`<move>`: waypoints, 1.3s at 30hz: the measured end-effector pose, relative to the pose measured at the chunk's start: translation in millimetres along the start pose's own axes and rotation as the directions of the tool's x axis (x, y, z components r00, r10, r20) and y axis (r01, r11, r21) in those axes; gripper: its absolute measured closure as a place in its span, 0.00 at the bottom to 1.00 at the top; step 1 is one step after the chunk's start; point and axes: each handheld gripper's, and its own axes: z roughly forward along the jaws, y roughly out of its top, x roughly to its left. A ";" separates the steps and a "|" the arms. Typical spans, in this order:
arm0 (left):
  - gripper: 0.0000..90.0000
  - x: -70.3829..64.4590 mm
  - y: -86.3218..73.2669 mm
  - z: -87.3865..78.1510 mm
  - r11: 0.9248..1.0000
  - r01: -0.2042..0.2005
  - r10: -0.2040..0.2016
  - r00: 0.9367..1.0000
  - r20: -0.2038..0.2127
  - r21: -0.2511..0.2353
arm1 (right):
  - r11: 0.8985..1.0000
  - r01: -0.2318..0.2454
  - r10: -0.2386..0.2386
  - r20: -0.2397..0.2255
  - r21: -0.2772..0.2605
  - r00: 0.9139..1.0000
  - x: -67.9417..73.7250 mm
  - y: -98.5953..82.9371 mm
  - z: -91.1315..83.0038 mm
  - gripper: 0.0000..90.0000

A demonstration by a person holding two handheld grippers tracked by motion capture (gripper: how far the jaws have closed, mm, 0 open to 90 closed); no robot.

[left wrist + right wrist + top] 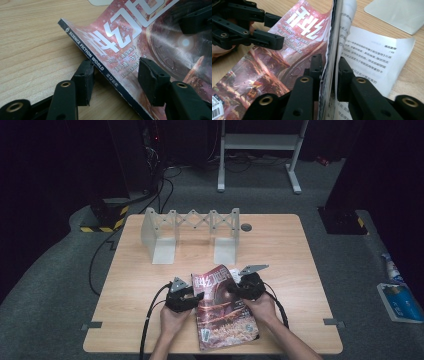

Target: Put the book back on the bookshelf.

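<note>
A red-covered magazine (222,310) lies near the table's front edge, with "SCIENCE FICTION WORLD" printed on its spine (85,47). My right gripper (330,72) is shut on the raised right edge of the cover and a bundle of pages (334,30), holding them upright above an open text page (374,60). My left gripper (116,80) is open. Its jaws straddle the spine: one finger (83,80) rests on the table beside it, the other (150,80) is over the cover. From above, the left gripper (192,299) is at the magazine's left edge and the right gripper (237,287) at its upper right.
A white expandable bookend rack (190,232) stands on the wooden table (140,285) behind the magazine, and its base plate (397,12) is close to the open page. A small round grey cap (246,227) sits at the back. Cables trail off the table's front.
</note>
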 end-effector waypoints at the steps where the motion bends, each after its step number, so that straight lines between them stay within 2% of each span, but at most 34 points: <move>1: 0.53 -0.1 0.0 0.0 1.000 0.000 0.000 1.000 0.000 0.000 | 1.000 -0.001 0.001 0.005 0.000 1.000 0.1 -0.2 0.0 0.85; 9: 0.54 -0.4 -0.1 0.1 1.000 0.002 -0.002 1.000 -0.001 -0.001 | 1.000 -0.009 0.009 0.071 0.005 0.997 -5.0 -4.4 -4.8 0.71; 11: 0.54 -0.4 -0.1 0.1 1.000 0.002 -0.002 1.000 -0.001 -0.001 | 1.000 -0.004 0.004 0.110 -0.004 0.994 -8.2 -5.7 -9.6 0.72; 15: 0.54 -0.5 -0.2 0.1 1.000 0.004 -0.004 1.000 -0.002 -0.002 | 1.000 -0.013 0.014 0.146 -0.008 0.989 -15.1 -9.9 -17.4 0.69; 21: 0.54 -0.6 -0.3 0.1 1.000 0.009 -0.009 1.000 0.000 -0.003 | 0.999 -0.023 0.028 0.174 -0.031 0.984 -20.7 -14.9 -25.2 0.68; 22: 0.54 -0.6 -0.3 0.1 1.000 0.010 -0.010 1.000 0.000 -0.003 | 0.999 -0.024 0.030 0.176 -0.036 0.984 -21.5 -15.6 -26.5 0.69; 27: 0.53 -0.3 -0.2 0.0 1.000 0.018 -0.018 1.000 0.005 -0.003 | 0.996 -0.075 0.080 0.129 -0.042 0.988 -25.5 -19.6 -32.4 0.78; 30: 0.53 0.2 0.1 -0.1 1.000 0.015 -0.015 1.000 0.005 -0.002 | 0.995 -0.088 0.095 0.124 -0.055 0.988 -27.5 -22.6 -35.3 0.81; 36: 0.54 0.9 0.3 -0.1 1.000 0.014 -0.014 1.000 0.007 -0.001 | 0.994 -0.083 0.091 0.123 -0.067 0.988 -28.4 -25.8 -36.2 0.84; 39: 0.53 1.1 0.6 -0.2 1.000 0.016 -0.016 1.000 0.009 0.001 | 0.992 -0.101 0.110 0.118 -0.080 0.987 -29.8 -27.4 -37.4 0.85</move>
